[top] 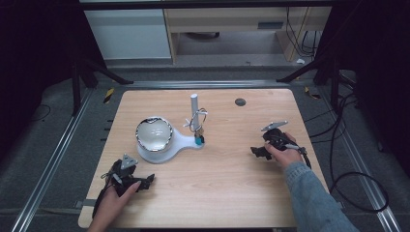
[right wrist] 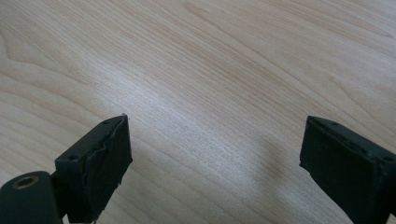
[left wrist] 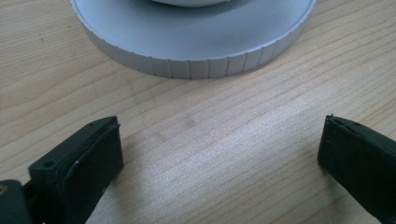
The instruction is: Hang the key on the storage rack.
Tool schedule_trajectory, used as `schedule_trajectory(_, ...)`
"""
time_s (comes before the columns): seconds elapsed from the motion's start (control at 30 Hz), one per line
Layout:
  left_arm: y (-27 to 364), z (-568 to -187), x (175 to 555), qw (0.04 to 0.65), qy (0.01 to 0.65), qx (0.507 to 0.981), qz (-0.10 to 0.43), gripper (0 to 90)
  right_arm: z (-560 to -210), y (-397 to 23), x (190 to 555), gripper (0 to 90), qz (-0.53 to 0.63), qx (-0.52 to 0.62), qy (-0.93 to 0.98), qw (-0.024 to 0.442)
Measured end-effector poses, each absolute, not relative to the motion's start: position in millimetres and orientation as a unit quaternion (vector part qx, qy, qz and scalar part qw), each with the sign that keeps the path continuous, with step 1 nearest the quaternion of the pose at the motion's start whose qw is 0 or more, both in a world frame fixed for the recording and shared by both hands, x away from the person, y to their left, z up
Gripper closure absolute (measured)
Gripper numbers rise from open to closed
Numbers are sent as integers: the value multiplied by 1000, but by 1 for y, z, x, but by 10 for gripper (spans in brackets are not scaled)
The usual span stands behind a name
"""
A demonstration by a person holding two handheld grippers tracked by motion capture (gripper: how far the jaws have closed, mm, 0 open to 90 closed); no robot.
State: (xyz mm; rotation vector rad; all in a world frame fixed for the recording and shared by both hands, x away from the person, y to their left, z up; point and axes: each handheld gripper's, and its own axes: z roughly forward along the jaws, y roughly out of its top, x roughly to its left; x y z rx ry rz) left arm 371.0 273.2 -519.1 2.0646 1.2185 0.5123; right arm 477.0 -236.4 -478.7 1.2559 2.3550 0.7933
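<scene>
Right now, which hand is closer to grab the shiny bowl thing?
Probably the left. The left gripper sits just below the white stand, jaws open and aimed at it. The right gripper is farther off, facing bare table.

No readable text, label, brand, number or sign anywhere: none on the wooden table [top: 217, 193], none on the white stand [top: 181, 141] with its shiny bowl [top: 153, 133] and upright post [top: 194, 104], none on the ribbed base rim [left wrist: 196, 65], none on the black jaws.
</scene>
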Motion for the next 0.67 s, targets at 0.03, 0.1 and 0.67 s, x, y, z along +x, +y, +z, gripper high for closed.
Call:
schedule_trajectory(0.03, 273, -519, 371, 338, 468, 793, 197, 0, -481, -237, 477, 93, 283, 448, 830, 175)
schedule_trajectory(0.1, 273, -519, 371, 338, 468, 793, 197, 0, -484, -237, 478, 92, 286, 450, 828, 174)
schedule_trajectory(0.67, 273, -519, 370, 336, 469, 793, 196, 0, -507, -249, 477, 5, 321, 487, 782, 218)
